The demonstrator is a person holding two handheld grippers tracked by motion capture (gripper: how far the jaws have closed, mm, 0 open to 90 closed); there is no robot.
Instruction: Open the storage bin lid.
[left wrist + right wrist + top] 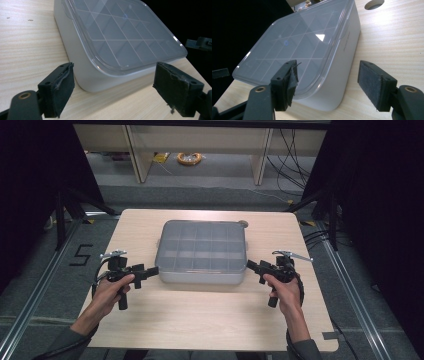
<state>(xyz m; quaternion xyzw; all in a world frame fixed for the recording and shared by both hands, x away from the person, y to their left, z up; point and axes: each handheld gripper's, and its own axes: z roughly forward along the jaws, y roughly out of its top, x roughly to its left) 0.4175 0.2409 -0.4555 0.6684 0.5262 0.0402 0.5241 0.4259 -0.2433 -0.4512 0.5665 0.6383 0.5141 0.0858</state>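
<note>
A grey compartment box with a clear lid, its grid of dividers showing through, sits closed at the centre of the light wooden table in the high view. The left gripper is at the box's lower-left corner and the right gripper at its lower-right corner, each held in one hand. In each gripper view the black jaws stand wide apart, gripping nothing, with a near corner of the box between them.
</note>
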